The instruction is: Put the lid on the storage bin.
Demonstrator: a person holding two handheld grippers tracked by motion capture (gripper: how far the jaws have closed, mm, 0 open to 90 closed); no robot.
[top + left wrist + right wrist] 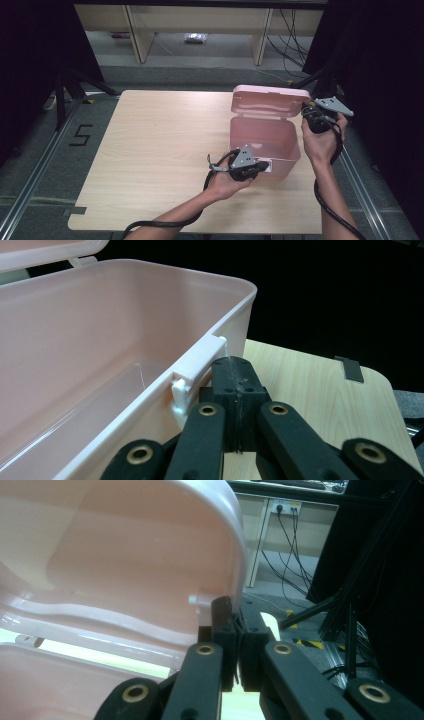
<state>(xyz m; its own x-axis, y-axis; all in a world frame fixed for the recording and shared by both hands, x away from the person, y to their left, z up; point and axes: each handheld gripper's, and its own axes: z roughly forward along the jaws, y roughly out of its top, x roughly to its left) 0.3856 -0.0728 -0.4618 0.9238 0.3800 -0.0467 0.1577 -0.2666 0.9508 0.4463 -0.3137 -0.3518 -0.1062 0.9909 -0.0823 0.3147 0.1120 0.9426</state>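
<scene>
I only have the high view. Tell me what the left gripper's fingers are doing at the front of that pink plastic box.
Observer: In the left gripper view, the left gripper has its fingers closed together, tips beside a white latch bracket on the pink plastic box.
Operator: Now report the right gripper.
Observer: In the right gripper view, the right gripper is shut too, tips against the raised pink lid; whether it pinches the rim, I cannot tell.
Operator: Check that rim.
Observer: A small white peg sticks out there, just left of the fingertips.
</scene>
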